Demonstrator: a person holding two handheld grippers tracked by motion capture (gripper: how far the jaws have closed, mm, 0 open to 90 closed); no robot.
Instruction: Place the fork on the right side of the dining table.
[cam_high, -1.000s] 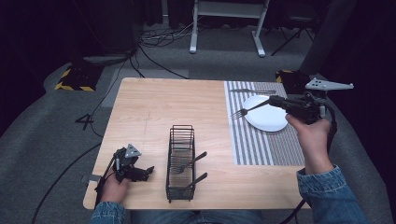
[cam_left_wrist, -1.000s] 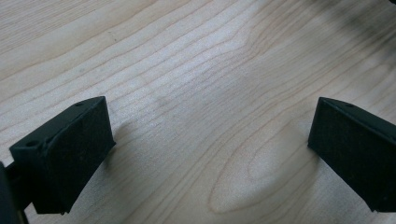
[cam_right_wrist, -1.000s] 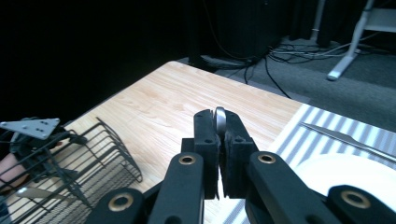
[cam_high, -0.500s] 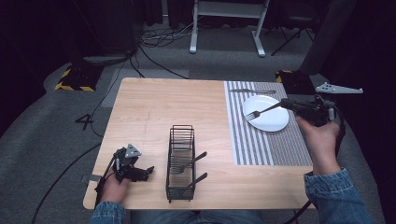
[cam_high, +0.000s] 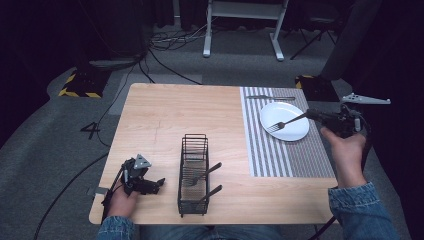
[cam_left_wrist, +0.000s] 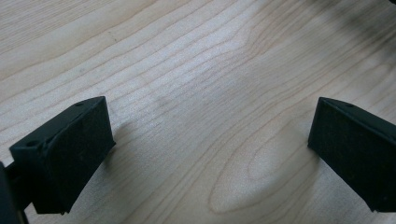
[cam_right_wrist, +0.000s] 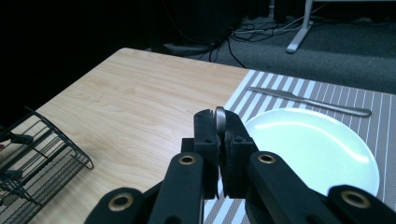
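Observation:
A metal fork (cam_high: 286, 121) hangs over the white plate (cam_high: 284, 111) on the striped placemat (cam_high: 300, 155), tines pointing left. My right gripper (cam_high: 314, 114) is shut on the fork's handle at the plate's right edge. In the right gripper view the jaws press together on the handle end (cam_right_wrist: 219, 120), with the plate (cam_right_wrist: 313, 149) just beyond. My left gripper (cam_high: 159, 183) rests on the table's front left corner. Its black pads (cam_left_wrist: 70, 149) stand wide apart over bare wood with nothing between them.
A black wire cutlery rack (cam_high: 194, 172) stands at the front middle of the wooden table (cam_high: 175, 115), with two utensils sticking out to the right. A knife (cam_high: 270, 97) lies on the placemat behind the plate. Cables and a stand's legs lie on the floor beyond.
My right gripper has carried the fork rightward and a little down, so its tines now sit over the plate's left part. The left gripper has stayed still.

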